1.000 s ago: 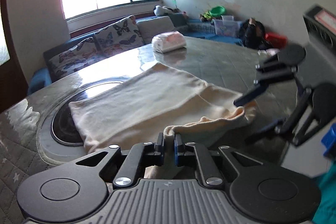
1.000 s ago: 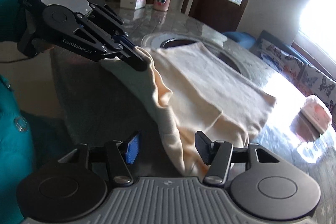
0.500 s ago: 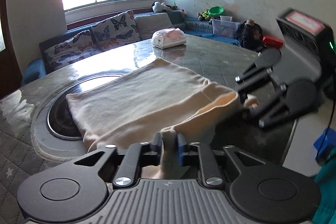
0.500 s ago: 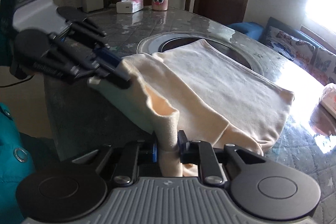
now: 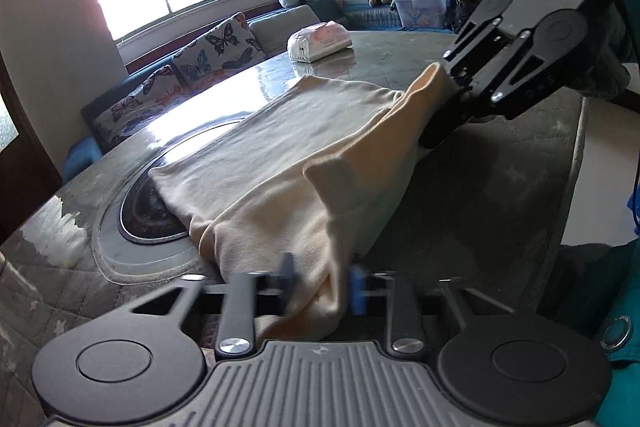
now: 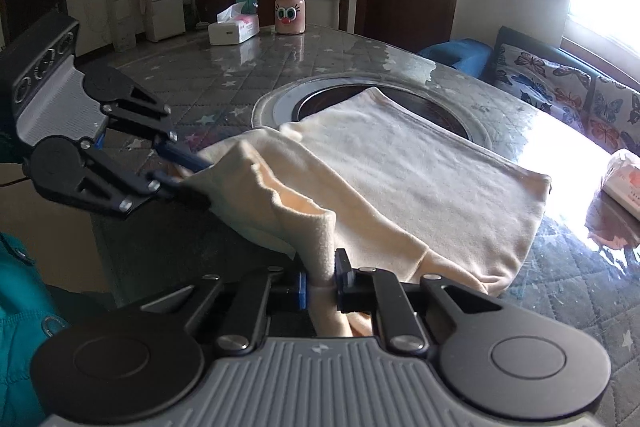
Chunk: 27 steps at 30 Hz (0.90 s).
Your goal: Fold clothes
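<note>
Two corners of the cream garment (image 6: 420, 187) are in your grip, both at the near hem at 6 o'clock. Your right gripper (image 6: 322, 281) is closing on a bunched corner, cloth pinched between its pads. Your left gripper (image 5: 320, 285) is also closing with cloth between its fingers; in its own view motion blur hides the contact, but the right wrist view shows the hem drawn taut from its tips. The near edge is raised off the table (image 6: 240, 83); the rest lies flat toward 12 o'clock, its far end over the round inset (image 6: 280, 99). Judgement: the garment looks already halved lengthwise, and the crosswise fold has barely begun. Carrying the hem to the far edge and smoothing remain.
</note>
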Tool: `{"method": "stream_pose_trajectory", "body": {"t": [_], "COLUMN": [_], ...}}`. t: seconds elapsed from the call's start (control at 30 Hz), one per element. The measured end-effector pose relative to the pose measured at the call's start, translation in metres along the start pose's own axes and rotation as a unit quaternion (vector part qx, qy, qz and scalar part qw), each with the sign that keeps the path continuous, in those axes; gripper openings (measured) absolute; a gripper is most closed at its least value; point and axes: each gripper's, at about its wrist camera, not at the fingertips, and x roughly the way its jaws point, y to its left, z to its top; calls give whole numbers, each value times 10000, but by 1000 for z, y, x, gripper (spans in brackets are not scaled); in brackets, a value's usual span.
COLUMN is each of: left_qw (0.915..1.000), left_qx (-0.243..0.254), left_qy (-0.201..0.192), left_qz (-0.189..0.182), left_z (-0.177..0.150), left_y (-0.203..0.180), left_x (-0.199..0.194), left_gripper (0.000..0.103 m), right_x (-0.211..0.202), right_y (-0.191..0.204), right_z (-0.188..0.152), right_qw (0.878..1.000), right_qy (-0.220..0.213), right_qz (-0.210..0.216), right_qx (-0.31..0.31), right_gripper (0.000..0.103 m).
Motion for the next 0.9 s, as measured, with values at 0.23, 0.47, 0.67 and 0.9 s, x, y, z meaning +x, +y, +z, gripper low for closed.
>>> {"method": "stream_pose_trajectory", "body": {"t": [0.23, 0.47, 0.67, 0.9], "left_qw": [9990, 9958, 9970, 9994], "left_qx": [-245, -225, -116, 165], "left_qy": [-138, -194, -422, -288], "left_qz": [-335, -869, -632, -88], "left_z": [4, 7, 44, 87], "left_y": [4, -8, 14, 55], "left_x": [-24, -74, -64, 19], "left_gripper": [6, 6, 6, 6], "right_x": [-19, -69, -78, -35], "right_y": [8, 26, 6, -64], "right_z": [4, 8, 37, 77], "right_qw": [9999, 9981, 9990, 9999], "right_qy": [-57, 158, 69, 141], "right_qz": [61, 555, 301, -28], "right_qx": [-106, -211, -325, -69], "right_gripper": [10, 10, 10, 10]}}
